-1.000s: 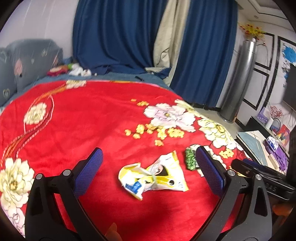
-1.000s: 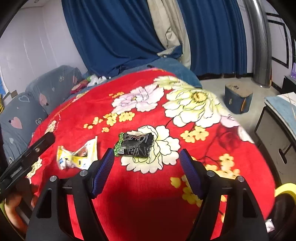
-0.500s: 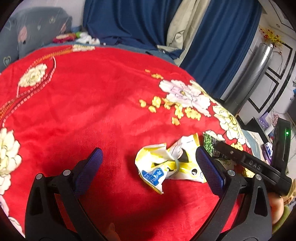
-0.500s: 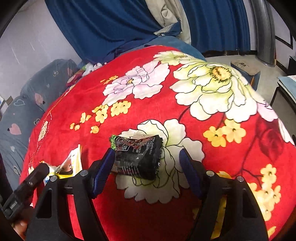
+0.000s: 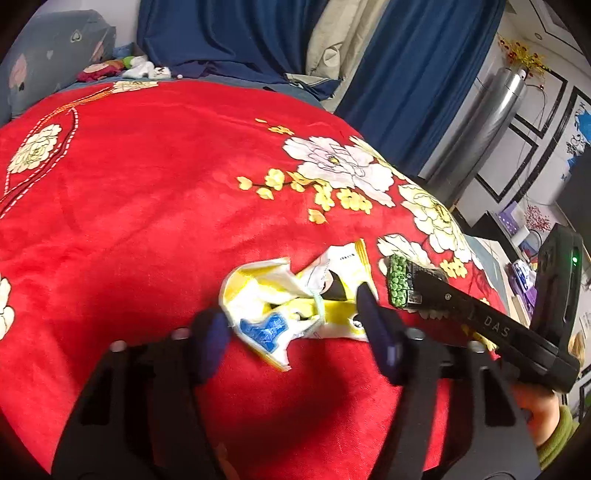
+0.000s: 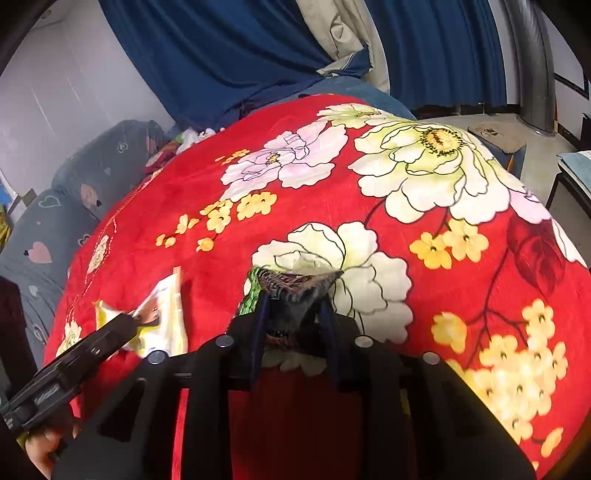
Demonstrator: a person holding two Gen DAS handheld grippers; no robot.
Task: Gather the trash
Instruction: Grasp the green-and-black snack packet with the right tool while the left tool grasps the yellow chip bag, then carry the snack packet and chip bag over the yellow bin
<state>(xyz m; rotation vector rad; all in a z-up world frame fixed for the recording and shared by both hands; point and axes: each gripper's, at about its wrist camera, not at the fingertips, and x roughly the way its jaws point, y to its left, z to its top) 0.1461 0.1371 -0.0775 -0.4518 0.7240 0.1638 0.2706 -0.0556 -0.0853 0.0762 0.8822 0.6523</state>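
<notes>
Red plush with big white, pink and yellow flowers covers the bed [image 5: 140, 206], and both pieces of trash lie on it near its front edge. The yellow wrapper [image 5: 295, 302] is crumpled and torn open, white inside, with a blue printed patch at its lower corner and a dark picture on its flatter right half. The left claw [image 5: 295, 332] has its blue-padded fingers on either side of this wrapper, partly closed; motion blur hides whether the pads press it, so a grip cannot be told. Just to the right lies the black packet [image 6: 295, 291], dark and glossy with a green pea pattern on one end and a small barcode label. The right claw [image 6: 293, 325] is clamped on it, fingers drawn close together, squeezing the packet so its top bunches into a ridge over a white flower. In the left view only the packet's green end shows beyond the right tool's black arm. Blue curtains [image 5: 229, 33] hang behind the bed.
</notes>
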